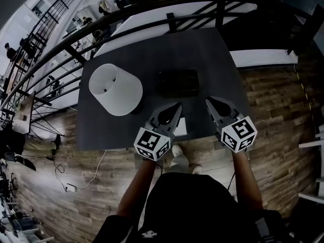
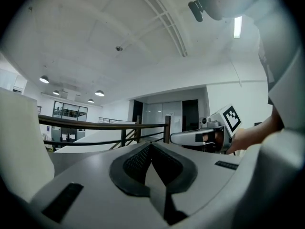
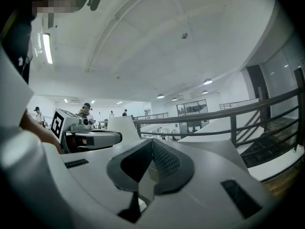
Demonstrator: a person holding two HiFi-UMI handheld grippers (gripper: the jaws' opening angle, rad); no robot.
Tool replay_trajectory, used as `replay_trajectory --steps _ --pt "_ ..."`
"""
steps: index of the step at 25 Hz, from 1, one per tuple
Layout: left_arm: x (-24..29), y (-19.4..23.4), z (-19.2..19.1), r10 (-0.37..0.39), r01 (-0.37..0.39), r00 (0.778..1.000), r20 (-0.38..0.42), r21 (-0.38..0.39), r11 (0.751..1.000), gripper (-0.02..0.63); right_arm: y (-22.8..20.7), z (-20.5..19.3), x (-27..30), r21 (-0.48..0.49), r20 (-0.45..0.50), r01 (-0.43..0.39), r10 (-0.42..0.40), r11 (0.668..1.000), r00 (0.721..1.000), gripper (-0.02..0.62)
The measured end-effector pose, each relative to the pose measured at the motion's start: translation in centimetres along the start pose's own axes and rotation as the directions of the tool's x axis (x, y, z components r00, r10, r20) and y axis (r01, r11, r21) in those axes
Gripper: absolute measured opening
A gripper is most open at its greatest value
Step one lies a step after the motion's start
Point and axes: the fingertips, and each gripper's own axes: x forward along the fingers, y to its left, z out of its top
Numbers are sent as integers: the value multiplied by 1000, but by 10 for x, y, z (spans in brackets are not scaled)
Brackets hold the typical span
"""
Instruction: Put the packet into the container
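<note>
Head view: dark surface (image 1: 217, 59), railing (image 1: 152, 6) at 12 o'clock beyond it. Dark packet (image 1: 177, 82) lies at surface centre. White container (image 1: 115, 89) near packet's 9 o'clock, apart from it. Left claw (image 1: 177, 107) and right claw (image 1: 209, 102) over 6 o'clock edge, tips toward packet. Both claws closed together, nothing between.

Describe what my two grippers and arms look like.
The left gripper and the right gripper are pale grey, wedge-shaped shells that taper to the tips. Dark ribbed pads line the jaws, and there are small black slots on the shell. Each carries a white cube with black square markers at its rear. The forearms are bare, and the person wears a dark top.
</note>
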Motion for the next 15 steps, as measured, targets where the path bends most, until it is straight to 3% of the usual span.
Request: replay_trajectory --steps 6,15 --pt "23 49 22 -61 61 996 67 7 998 8 -14 21 58 -24 0 11 -11 1000 1000 5" --pt "40 95 26 -114 113 991 68 12 994 8 -18 31 116 -44 -24 34 -35 998 999 5"
